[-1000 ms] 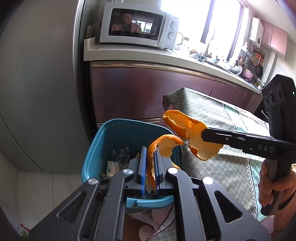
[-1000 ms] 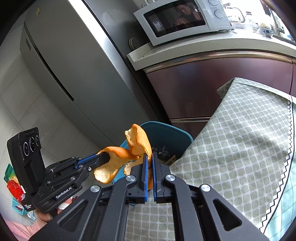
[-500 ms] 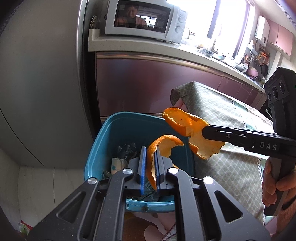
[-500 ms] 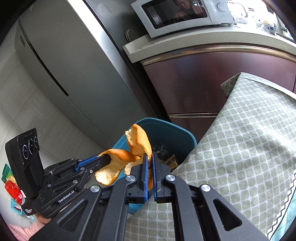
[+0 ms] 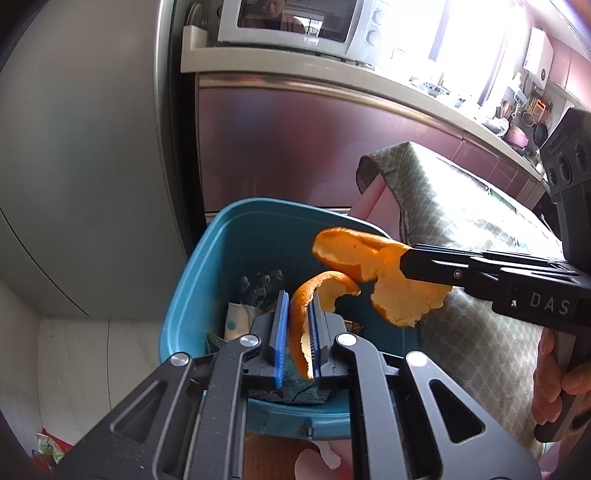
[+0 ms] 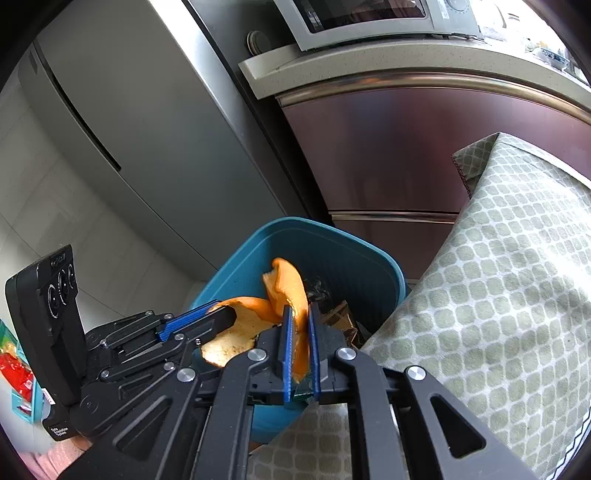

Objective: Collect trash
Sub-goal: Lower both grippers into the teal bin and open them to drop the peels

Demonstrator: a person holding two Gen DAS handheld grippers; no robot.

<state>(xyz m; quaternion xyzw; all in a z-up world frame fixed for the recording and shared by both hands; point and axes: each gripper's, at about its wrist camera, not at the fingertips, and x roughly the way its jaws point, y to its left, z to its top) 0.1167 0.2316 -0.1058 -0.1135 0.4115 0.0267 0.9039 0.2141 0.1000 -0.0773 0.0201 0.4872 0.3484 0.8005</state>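
Note:
A teal trash bin (image 5: 207, 280) holds wrappers and scraps; it also shows in the right wrist view (image 6: 354, 266). My left gripper (image 5: 297, 317) is over the bin's near rim, with a curled orange peel (image 5: 299, 314) between its blue pads; the jaws have parted a little and the peel leans on the right pad. My right gripper (image 6: 297, 325) is over the bin too, with a larger orange peel (image 6: 291, 295) between its pads, jaws slightly apart. That peel shows from the side in the left wrist view (image 5: 369, 258).
A table with a green patterned cloth (image 6: 498, 277) stands right of the bin. A grey fridge (image 5: 92, 147) and maroon cabinets (image 5: 295, 147) with a microwave (image 5: 295, 26) on top are behind. Colourful packets (image 6: 14, 365) lie on the floor at left.
Both grippers moved forward and down over the bin. Both sets of jaws have widened slightly around their peels.

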